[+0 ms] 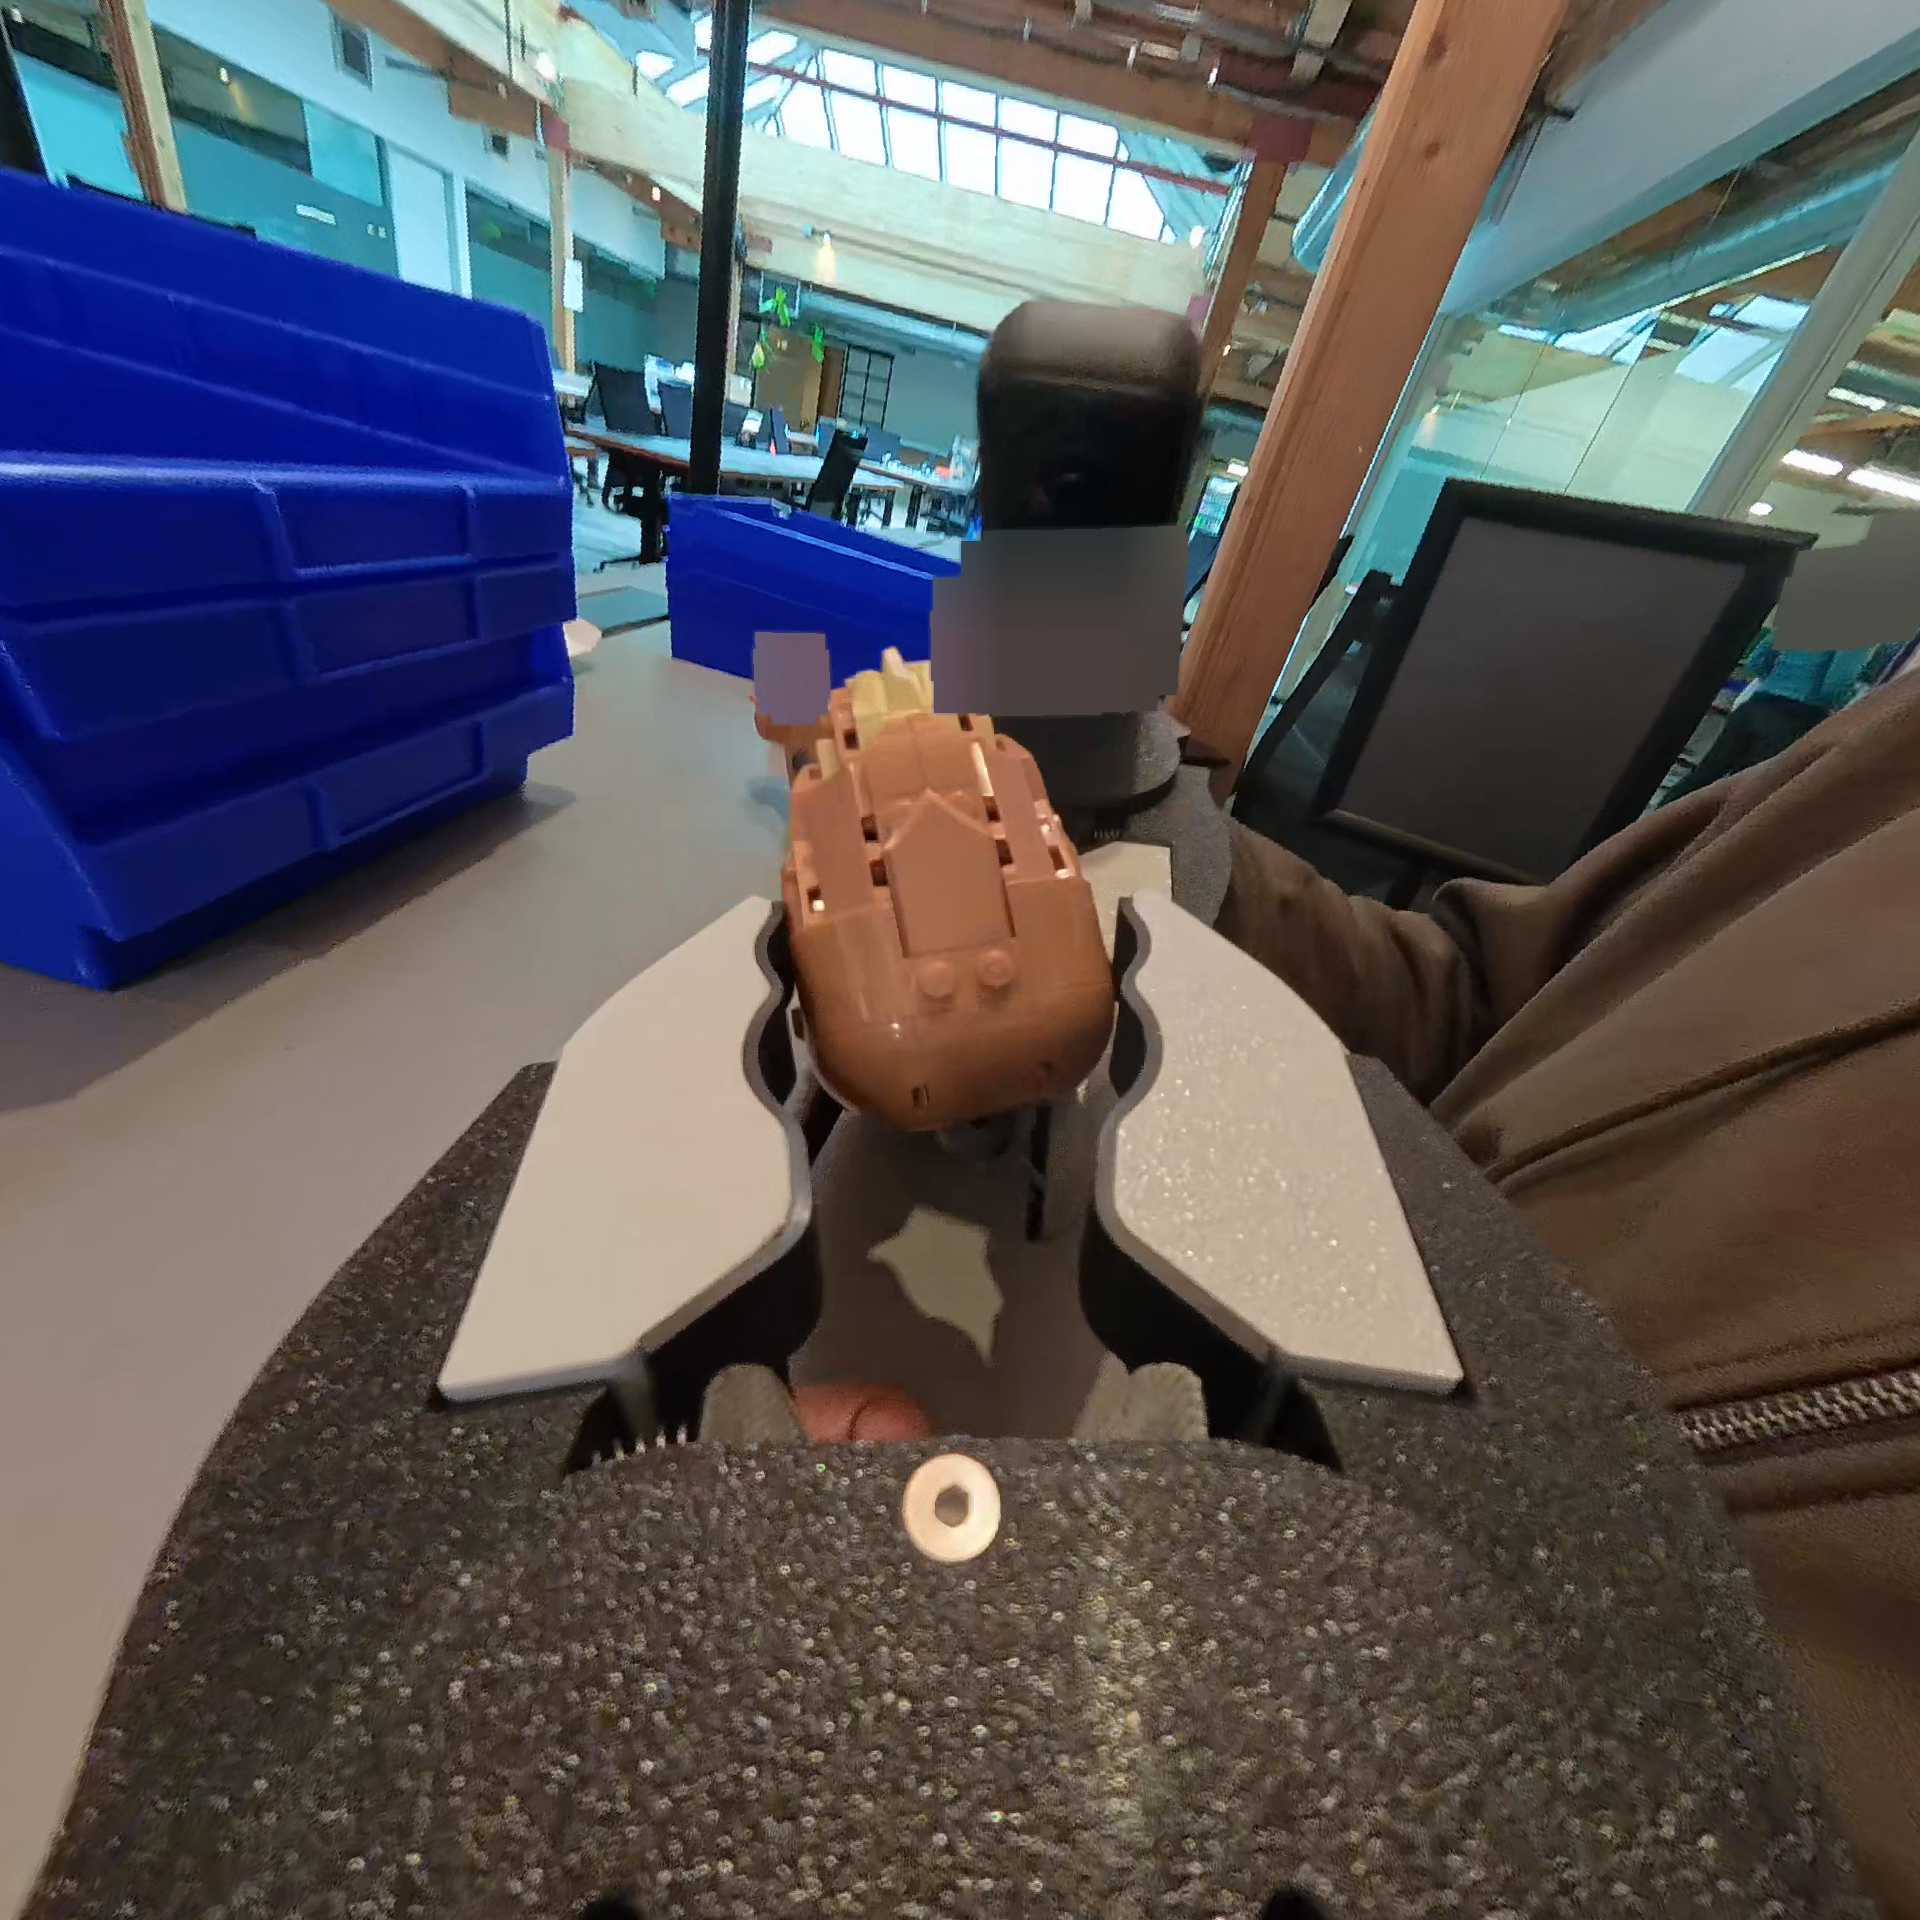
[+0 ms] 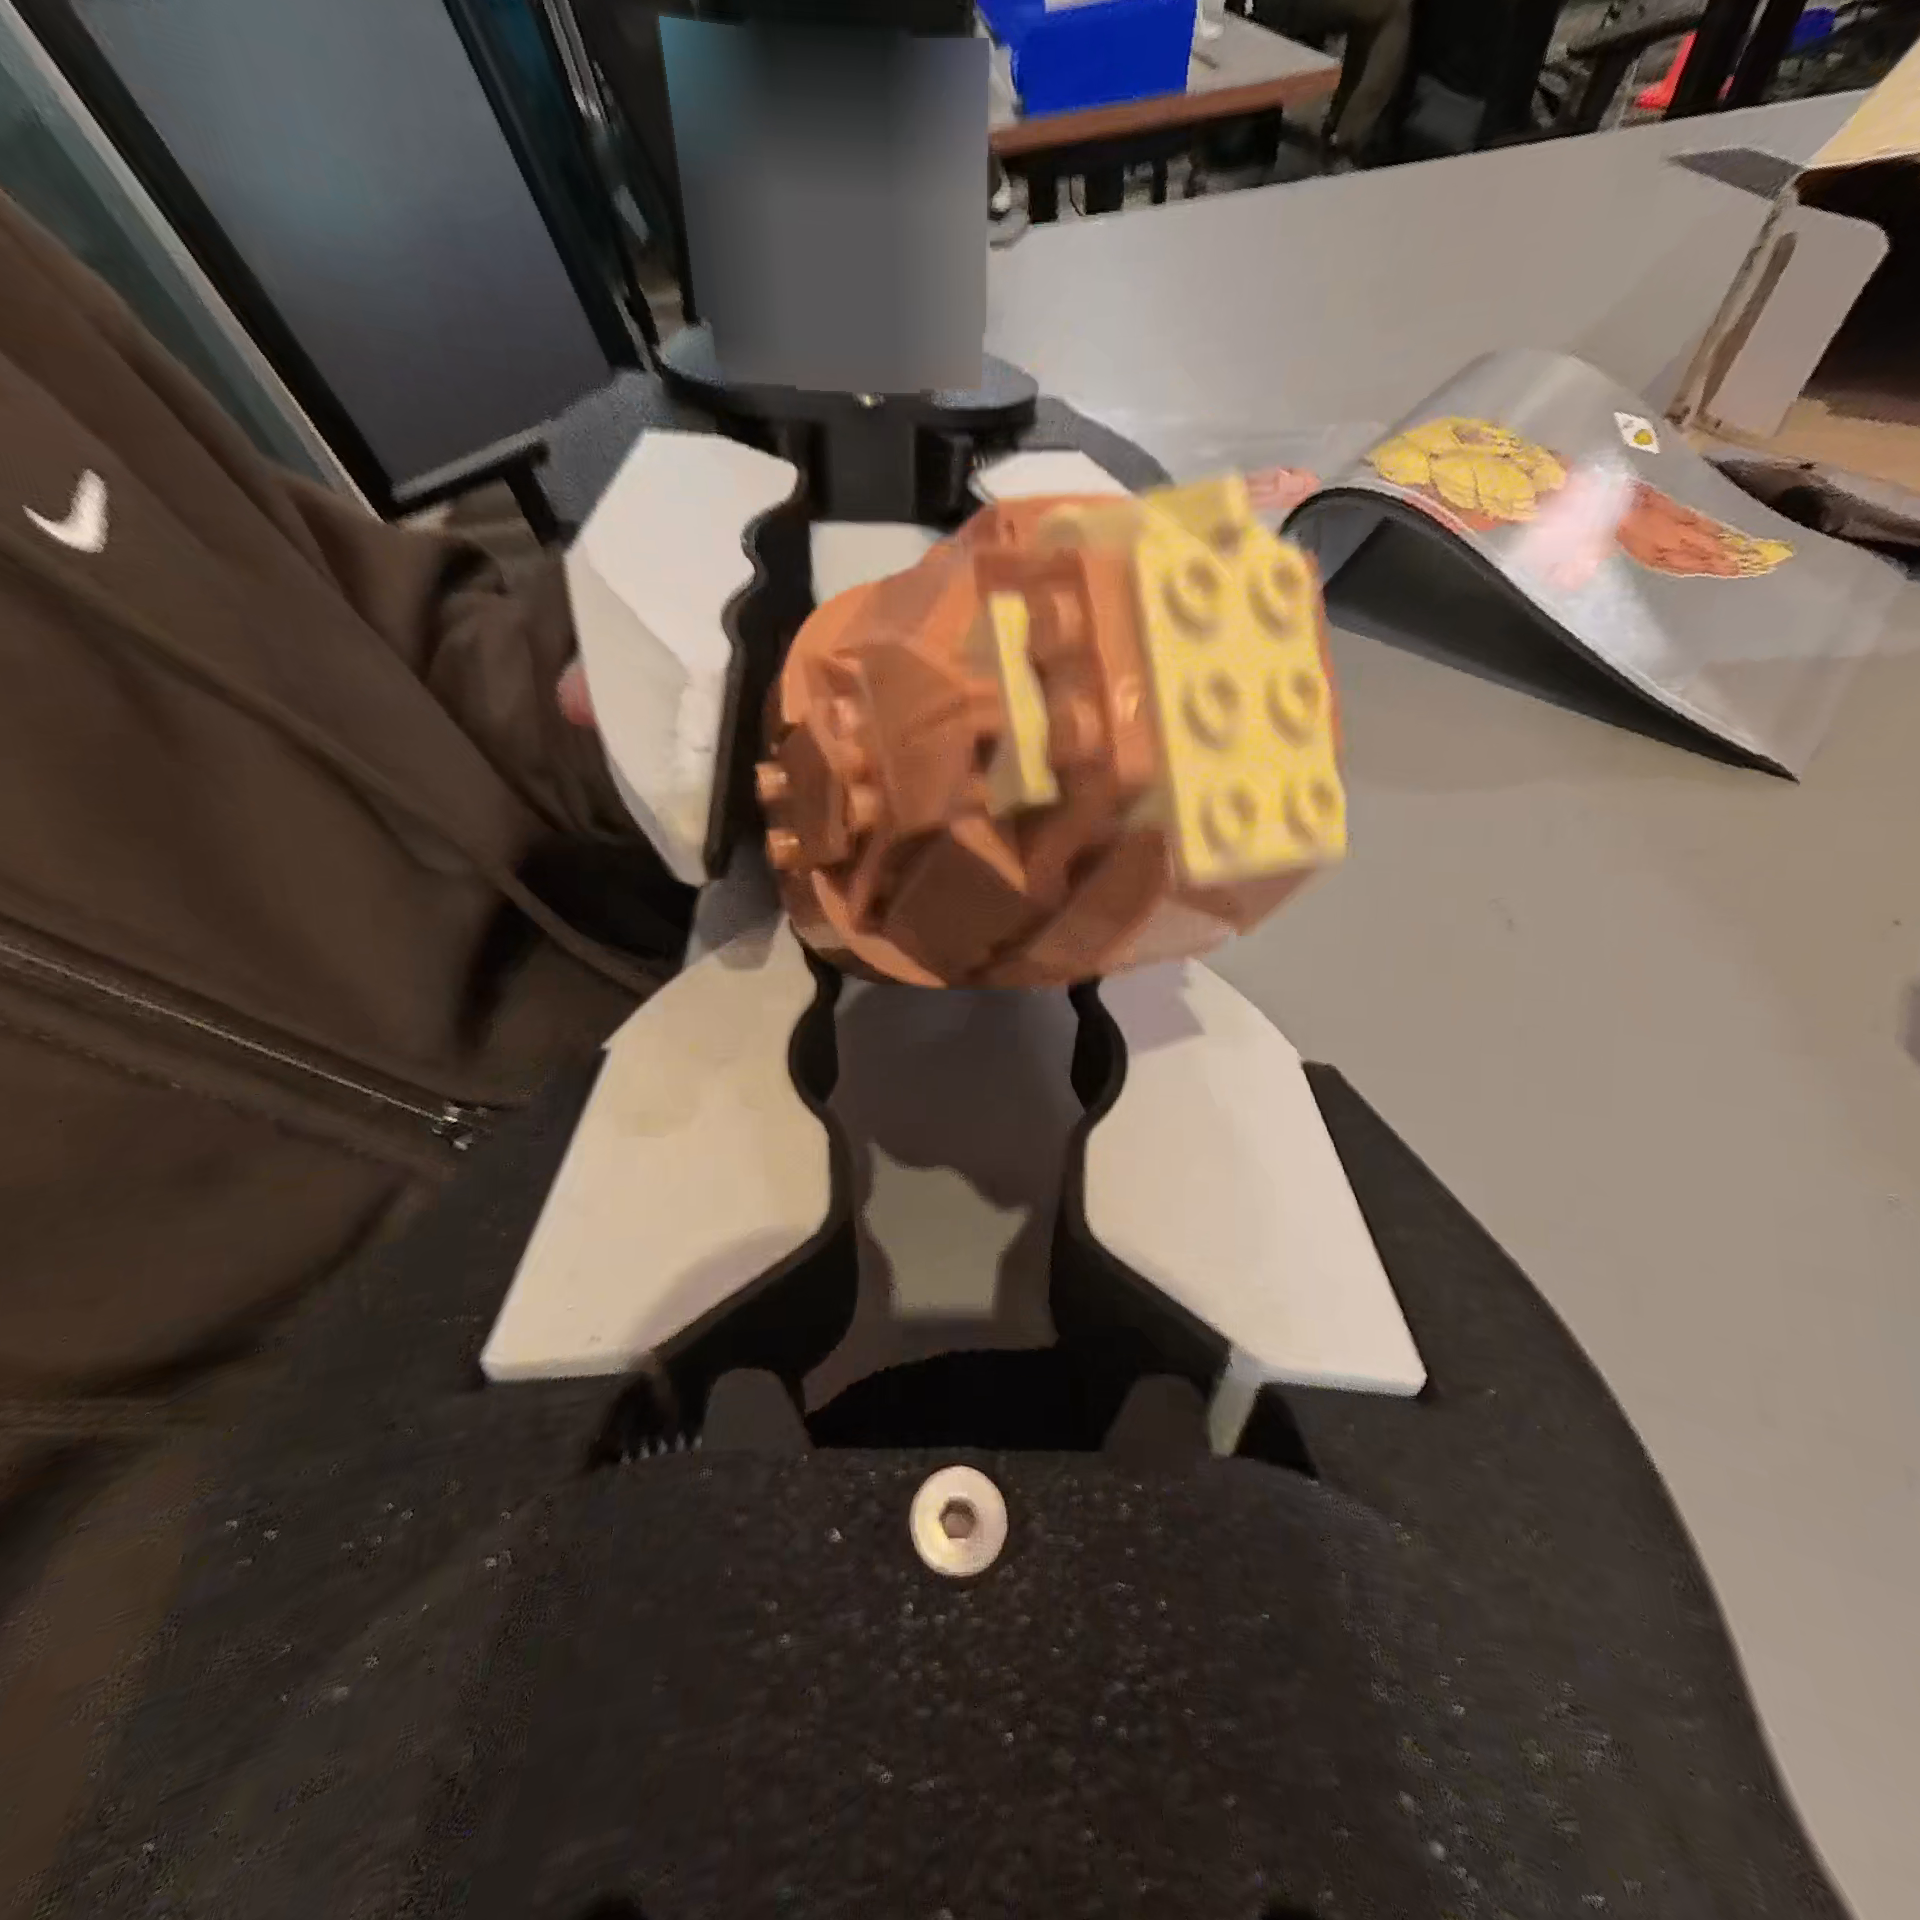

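Brown brick model (image 1: 940, 935): clamped by left hand-held gripper (image 1: 945, 997), fingers narrowed; right hand-held gripper (image 2: 951, 997) pinching below. Risk: opposing pulls splitting bricks onto surface (image 2: 1507, 987).

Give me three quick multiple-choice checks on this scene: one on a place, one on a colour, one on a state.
1. Where do the stacked bins stand in the left wrist view?
A. left of the gripper
B. right of it
C. under it

2. What colour is the studded plate on the brown brick model?
A. blue
B. yellow
C. white

3. How is the left gripper?
A. open, empty
B. out of view
C. shut on the brick model

Answers: 1 A, the bins fill the left side; 2 B, the plate shows pale yellow; 3 C, both fingers press the model's sides.
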`<control>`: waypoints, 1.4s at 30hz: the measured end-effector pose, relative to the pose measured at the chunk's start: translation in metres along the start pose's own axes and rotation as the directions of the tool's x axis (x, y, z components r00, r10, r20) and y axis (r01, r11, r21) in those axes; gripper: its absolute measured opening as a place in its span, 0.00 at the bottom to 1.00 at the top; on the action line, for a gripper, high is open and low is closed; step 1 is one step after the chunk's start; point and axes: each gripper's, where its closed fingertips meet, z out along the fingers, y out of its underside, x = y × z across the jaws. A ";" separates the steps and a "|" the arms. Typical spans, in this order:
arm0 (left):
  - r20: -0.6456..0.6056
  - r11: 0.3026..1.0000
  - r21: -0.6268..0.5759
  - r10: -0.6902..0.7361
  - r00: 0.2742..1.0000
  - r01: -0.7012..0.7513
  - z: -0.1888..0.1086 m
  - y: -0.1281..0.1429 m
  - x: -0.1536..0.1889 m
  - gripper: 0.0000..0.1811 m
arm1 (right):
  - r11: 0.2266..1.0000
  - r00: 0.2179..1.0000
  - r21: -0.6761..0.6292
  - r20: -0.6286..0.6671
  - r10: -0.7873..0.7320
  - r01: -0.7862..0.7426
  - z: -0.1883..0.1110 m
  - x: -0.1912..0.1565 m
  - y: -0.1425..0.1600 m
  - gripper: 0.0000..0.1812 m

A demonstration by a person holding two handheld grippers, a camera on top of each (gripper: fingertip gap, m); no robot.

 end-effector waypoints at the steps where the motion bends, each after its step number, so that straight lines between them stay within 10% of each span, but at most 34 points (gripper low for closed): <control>1: 0.009 1.000 -0.020 -0.002 1.000 0.003 0.001 0.002 -0.001 0.32 | 0.999 0.999 -0.025 -0.020 -0.026 0.025 0.001 0.002 0.003 0.23; 6: 0.056 0.991 -0.133 0.022 0.998 -0.014 0.003 0.015 -0.009 0.33 | 0.979 0.984 -0.165 -0.116 -0.136 0.116 0.001 0.017 0.021 0.00; 24: 0.164 0.856 -0.505 0.219 0.962 -0.109 -0.007 0.063 -0.034 0.34 | 0.846 0.893 -0.465 -0.216 -0.394 0.261 0.001 0.039 0.052 0.01; 42: 0.403 0.809 -0.534 0.499 0.767 -0.246 -0.024 0.046 -0.080 0.34 | 0.989 0.930 -0.148 -0.363 -0.062 0.008 -0.020 0.052 0.023 0.14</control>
